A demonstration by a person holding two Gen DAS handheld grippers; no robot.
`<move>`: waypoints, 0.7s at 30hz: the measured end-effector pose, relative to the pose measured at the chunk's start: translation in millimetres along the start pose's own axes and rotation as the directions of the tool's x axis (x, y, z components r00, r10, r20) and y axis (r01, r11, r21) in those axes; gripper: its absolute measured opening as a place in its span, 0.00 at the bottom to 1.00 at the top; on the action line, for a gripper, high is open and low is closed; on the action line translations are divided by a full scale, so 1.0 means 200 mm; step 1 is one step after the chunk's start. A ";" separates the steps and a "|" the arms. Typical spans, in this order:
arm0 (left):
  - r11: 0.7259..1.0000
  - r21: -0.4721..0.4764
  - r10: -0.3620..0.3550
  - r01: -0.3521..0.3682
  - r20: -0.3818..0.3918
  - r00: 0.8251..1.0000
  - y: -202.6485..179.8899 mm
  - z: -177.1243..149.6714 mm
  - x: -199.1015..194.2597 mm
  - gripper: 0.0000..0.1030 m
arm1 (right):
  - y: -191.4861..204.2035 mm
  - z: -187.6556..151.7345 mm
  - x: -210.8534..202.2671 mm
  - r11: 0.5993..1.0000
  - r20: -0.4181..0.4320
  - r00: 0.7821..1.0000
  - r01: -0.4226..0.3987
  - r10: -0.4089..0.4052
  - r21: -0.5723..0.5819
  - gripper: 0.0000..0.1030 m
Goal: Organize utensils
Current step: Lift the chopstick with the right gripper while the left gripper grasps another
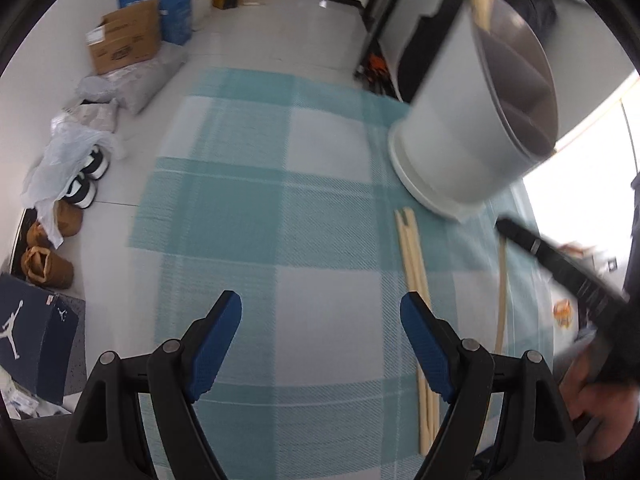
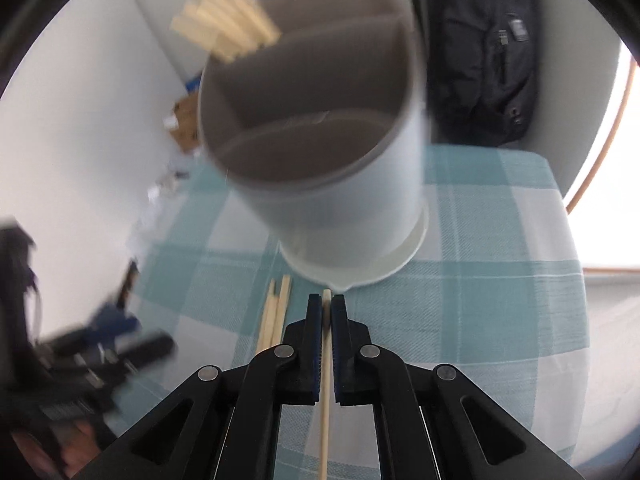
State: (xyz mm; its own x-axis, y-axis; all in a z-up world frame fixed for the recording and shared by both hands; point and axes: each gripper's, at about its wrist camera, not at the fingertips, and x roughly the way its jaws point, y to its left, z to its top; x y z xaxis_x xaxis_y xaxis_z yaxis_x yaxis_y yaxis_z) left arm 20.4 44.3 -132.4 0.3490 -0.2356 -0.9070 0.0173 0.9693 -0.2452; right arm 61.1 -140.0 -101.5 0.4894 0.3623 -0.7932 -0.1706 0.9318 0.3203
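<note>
Right hand-held gripper (image 2: 327, 307) is clamped on a single pale wooden chopstick (image 2: 325, 392), which runs lengthwise between its blue-lined fingers (image 2: 315, 320) and pokes out just past the tips, toward the base of the utensil holder (image 2: 320, 184). Left hand-held gripper (image 1: 320, 320) has its jaws standing wide apart with nothing between them, hovering over the teal and white checked cloth (image 1: 256, 216) that covers the worktop.

That utensil holder is a white round tub with a grey inside split into compartments by curved dividers. It stands on the cloth toward the far right corner of the worktop as the left wrist camera sees it. A bunch of chopsticks (image 2: 228, 28) already sticks up out of one compartment at its far side; which compartment exactly I cannot tell through the blur.

More loose chopsticks (image 1: 416, 300) lie flat on the cloth on the near side of the holder, side by side, partly under the left gripper's right-hand finger (image 1: 424, 344). In the right wrist view they (image 2: 276, 312) show just left of the closed fingers.

A dark jacket (image 2: 484, 52) hangs behind the worktop's far edge. On the floor (image 1: 248, 32) beyond the worktop's left edge sit cardboard boxes (image 1: 124, 36), plastic bags (image 1: 68, 152), shoes (image 1: 86, 182) and a dark blue shoe box (image 1: 32, 336).
</note>
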 end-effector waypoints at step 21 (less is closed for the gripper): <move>0.981 0.084 0.177 -0.173 -0.033 0.984 -0.13 -0.02 0.10 0.77 | -0.32 0.07 -0.30 0.949 0.227 0.959 -0.222 0.171 0.223 0.03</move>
State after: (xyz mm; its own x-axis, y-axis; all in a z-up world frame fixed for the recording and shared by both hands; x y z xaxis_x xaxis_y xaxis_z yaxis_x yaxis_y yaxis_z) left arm 24.4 13.8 -146.0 0.3157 -0.0629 -0.9468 0.0353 0.9979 -0.0545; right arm 54.6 -222.3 -68.0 0.6345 0.5014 -0.5882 -0.0797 0.7994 0.5955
